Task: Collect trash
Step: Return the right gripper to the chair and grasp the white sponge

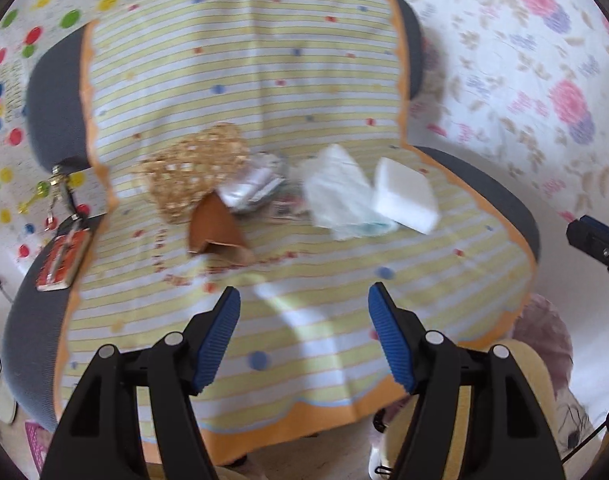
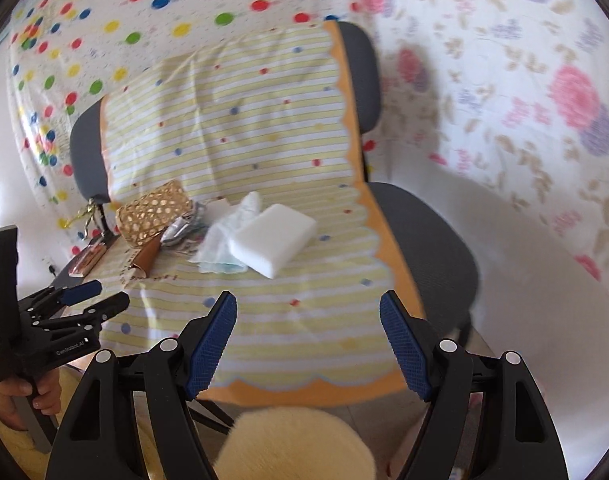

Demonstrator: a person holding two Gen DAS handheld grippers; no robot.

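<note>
1. Right now we are at the approach step: both of our grippers hang over the front edge of a chair seat (image 1: 516,208) draped with a yellow striped cloth (image 1: 264,80), and nothing has been picked up yet
2. Our left gripper (image 1: 304,332) stands with its blue pads wide apart and nothing between them; our right gripper (image 2: 308,340) is likewise spread and empty
3. The trash lies in a loose row across the middle of the seat, well ahead of both sets of fingertips: a torn brown paper piece (image 1: 214,228), crumpled silvery wrappers (image 1: 252,188), a crumpled pale tissue (image 1: 340,196) and a white foam block (image 1: 406,196)
4. A woven wicker basket (image 1: 192,168) lies tipped on its side at the left end of the row, touching the brown paper and the wrappers; we judge it the likely place for the trash, though that is only our guess
5. The foam block rests against the tissue's right edge, partly over it
6. Next, we think, each gripper must reach forward and down to the row, the right one toward the foam block and tissue, the left toward the paper and wrappers, with the jaws kept wide enough to straddle the piece
</note>
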